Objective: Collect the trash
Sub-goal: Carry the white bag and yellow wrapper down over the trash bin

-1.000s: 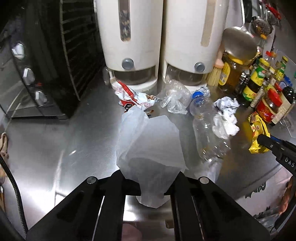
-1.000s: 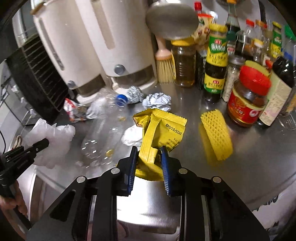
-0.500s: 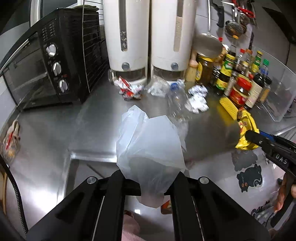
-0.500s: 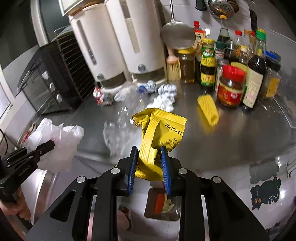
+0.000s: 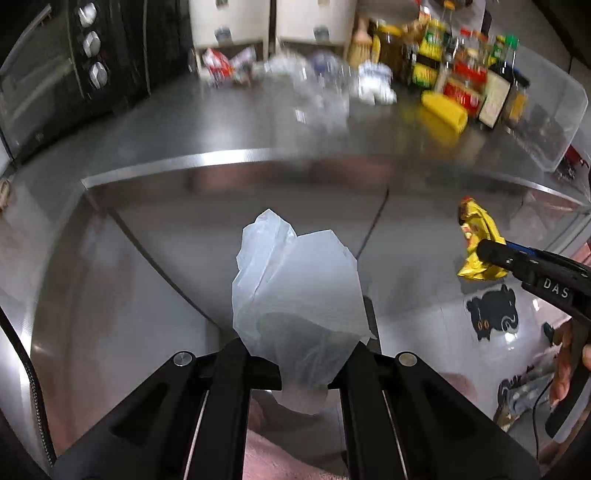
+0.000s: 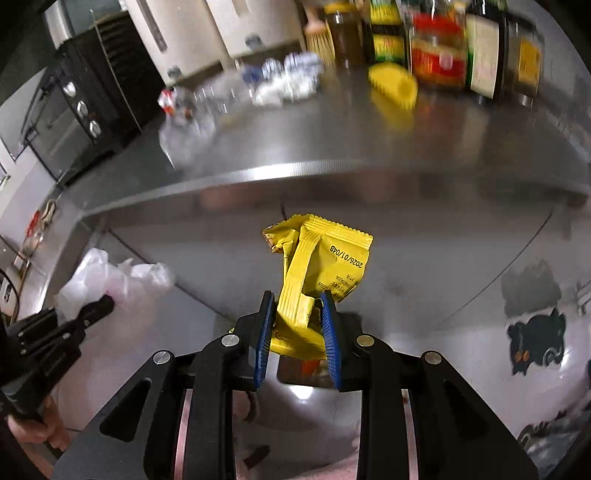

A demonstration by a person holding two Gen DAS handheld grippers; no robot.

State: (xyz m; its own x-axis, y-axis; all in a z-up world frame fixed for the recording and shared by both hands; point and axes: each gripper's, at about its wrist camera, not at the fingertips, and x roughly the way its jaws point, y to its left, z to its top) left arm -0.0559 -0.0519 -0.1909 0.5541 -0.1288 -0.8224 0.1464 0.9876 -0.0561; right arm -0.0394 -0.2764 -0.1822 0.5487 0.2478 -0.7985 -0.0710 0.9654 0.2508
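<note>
A crumpled white plastic bag (image 5: 295, 295) is pinched in my left gripper (image 5: 303, 373), which is shut on it below the front edge of the steel counter (image 5: 221, 125). A creased yellow snack wrapper (image 6: 317, 266) stands up between the blue pads (image 6: 264, 332) of my right gripper (image 6: 297, 332), shut on it. Each gripper shows in the other's view: the right gripper (image 5: 484, 251) with the yellow wrapper (image 5: 480, 240), the left gripper (image 6: 99, 304) with the white bag (image 6: 110, 280). More trash lies blurred on the counter: a clear bottle (image 5: 325, 92), white paper wads (image 5: 375, 83), a red-and-white wrapper (image 5: 221, 66).
A black toaster oven (image 5: 85, 66) stands at the left, white dispensers (image 5: 266, 22) at the back, sauce bottles and jars (image 5: 465, 74) at the right beside a yellow foam net (image 5: 443, 114) and a clear bin (image 5: 554, 110). Steel cabinet doors (image 6: 406, 251) face me; a tray-like container (image 6: 306, 369) sits below.
Both grippers have pulled back off the counter and sunk below its front edge, each still holding its piece. The counter top has receded to the upper part of both views.
</note>
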